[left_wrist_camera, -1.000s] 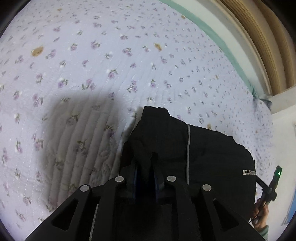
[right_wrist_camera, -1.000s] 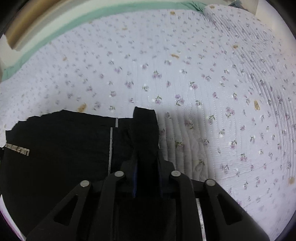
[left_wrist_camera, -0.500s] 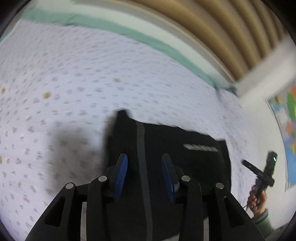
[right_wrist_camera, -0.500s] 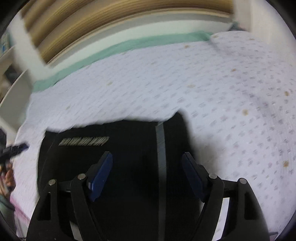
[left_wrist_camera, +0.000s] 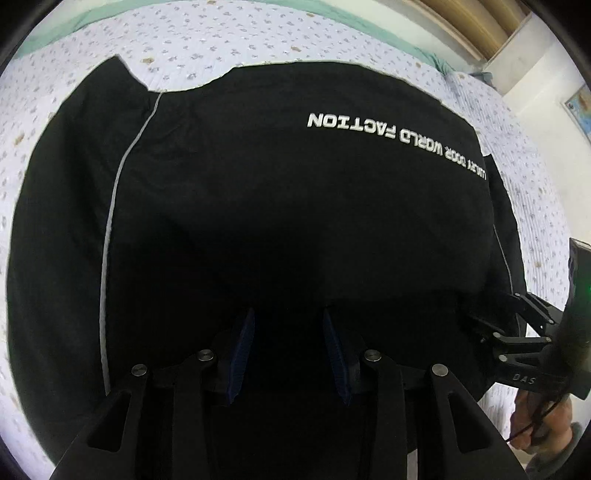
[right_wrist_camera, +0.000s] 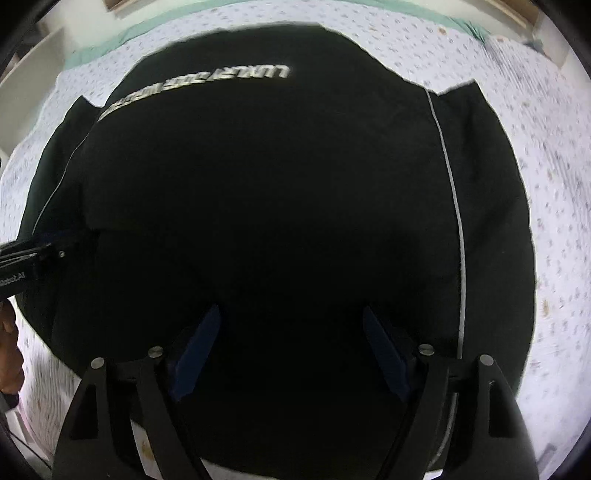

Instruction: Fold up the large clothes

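A large black garment [left_wrist_camera: 295, 206] with white lettering and thin grey piping lies spread flat on a floral quilt; it also fills the right wrist view [right_wrist_camera: 266, 192]. My left gripper [left_wrist_camera: 288, 350] is open and empty, its blue pads [left_wrist_camera: 242, 350] just above the garment's near edge. My right gripper [right_wrist_camera: 291, 354] is open wide and empty above the near edge too. The right gripper shows at the right edge of the left wrist view [left_wrist_camera: 517, 332], and the left gripper shows at the left edge of the right wrist view [right_wrist_camera: 33, 258].
The white quilt with purple flowers [left_wrist_camera: 229, 40] covers the bed around the garment [right_wrist_camera: 546, 155]. A green sheet edge [left_wrist_camera: 62, 29] and a wooden headboard [left_wrist_camera: 476, 26] lie beyond. A hand [left_wrist_camera: 543, 421] holds the right gripper's handle.
Both grippers have let go of the garment folds, opened, and pulled back toward its near edge. The garment now lies flat and fills both views.
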`<act>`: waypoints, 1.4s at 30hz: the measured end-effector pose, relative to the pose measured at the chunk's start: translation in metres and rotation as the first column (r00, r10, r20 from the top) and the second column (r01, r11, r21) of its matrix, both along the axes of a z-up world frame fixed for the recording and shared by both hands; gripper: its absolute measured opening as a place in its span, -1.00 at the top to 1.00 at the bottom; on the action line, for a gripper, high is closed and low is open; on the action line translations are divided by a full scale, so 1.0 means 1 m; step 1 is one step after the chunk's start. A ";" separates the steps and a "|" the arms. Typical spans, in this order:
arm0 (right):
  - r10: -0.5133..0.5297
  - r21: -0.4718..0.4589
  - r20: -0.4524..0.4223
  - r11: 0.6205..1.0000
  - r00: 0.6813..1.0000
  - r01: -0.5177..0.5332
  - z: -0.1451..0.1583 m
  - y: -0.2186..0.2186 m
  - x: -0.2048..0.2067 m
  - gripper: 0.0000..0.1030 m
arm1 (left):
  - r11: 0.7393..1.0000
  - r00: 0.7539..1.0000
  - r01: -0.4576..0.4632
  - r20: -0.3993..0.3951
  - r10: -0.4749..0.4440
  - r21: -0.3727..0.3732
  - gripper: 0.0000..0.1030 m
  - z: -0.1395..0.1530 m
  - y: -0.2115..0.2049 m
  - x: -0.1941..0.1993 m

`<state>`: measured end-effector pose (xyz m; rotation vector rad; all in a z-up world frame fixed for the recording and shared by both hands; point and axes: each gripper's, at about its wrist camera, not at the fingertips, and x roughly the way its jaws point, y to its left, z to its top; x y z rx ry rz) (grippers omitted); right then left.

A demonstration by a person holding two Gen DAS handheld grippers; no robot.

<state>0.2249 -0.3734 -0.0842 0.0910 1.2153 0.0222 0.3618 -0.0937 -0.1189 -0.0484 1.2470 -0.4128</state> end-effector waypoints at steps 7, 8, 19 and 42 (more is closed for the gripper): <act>0.040 0.053 0.100 0.998 0.994 -0.046 0.057 -0.005 0.003 -0.47 | 0.992 0.996 0.059 0.079 -0.051 -0.111 0.23 0.066 0.013 0.003; 0.041 0.037 0.125 0.998 0.991 -0.046 0.065 -0.006 0.007 -0.47 | 0.991 0.994 0.056 0.098 -0.045 -0.119 0.22 0.074 0.014 0.007; -0.035 0.021 0.008 0.999 0.999 0.035 -0.009 -0.024 0.084 -0.94 | 0.994 0.995 -0.059 -0.082 0.052 -0.089 0.23 -0.009 0.015 0.093; -0.073 -0.101 0.312 0.989 0.947 0.110 0.136 -0.051 -0.044 -0.95 | 0.972 0.963 -0.195 0.161 0.216 -0.133 0.22 0.098 0.130 -0.003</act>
